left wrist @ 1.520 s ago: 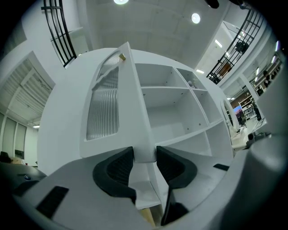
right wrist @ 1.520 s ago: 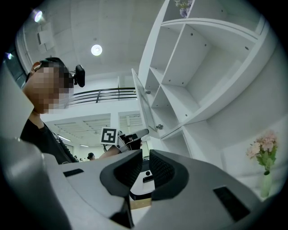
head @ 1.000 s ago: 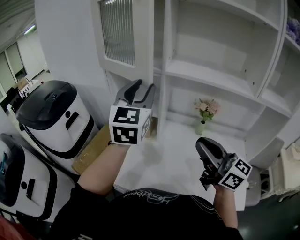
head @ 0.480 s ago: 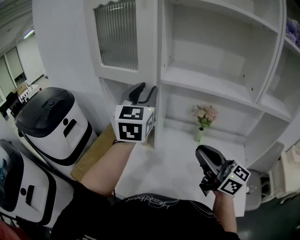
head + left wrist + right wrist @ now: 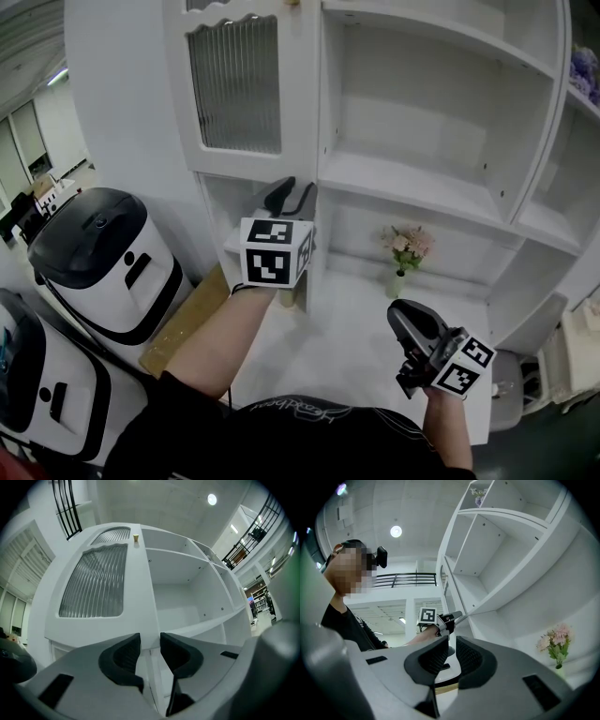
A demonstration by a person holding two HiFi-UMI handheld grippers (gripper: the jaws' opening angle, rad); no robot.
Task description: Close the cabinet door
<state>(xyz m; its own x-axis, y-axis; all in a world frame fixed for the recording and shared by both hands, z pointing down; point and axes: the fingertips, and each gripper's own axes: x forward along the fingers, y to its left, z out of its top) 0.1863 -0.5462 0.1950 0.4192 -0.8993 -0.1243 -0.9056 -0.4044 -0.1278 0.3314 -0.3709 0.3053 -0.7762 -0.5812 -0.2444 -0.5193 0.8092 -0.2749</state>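
both fingers of the right gripper (image 5: 451, 649) stand narrowly apart and empty, low over the white bench (image 5: 347, 333). beyond, the left gripper (image 5: 150, 641) has its fingers wider, just now closing, clamping nothing, right below the cabinet door (image 5: 93, 588), which sits flush or nearly flush with the cabinet (image 5: 187, 588).

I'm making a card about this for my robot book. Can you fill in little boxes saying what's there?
Cabinet door: ribbed glass, looks shut or nearly shut
Left gripper: just below the door, jaws apart, just been closing, nothing gripped
Right gripper: held low, off to the right, jaws slightly apart, empty
Shelf beside the door: bare
Flowers: pink, standing on the white counter
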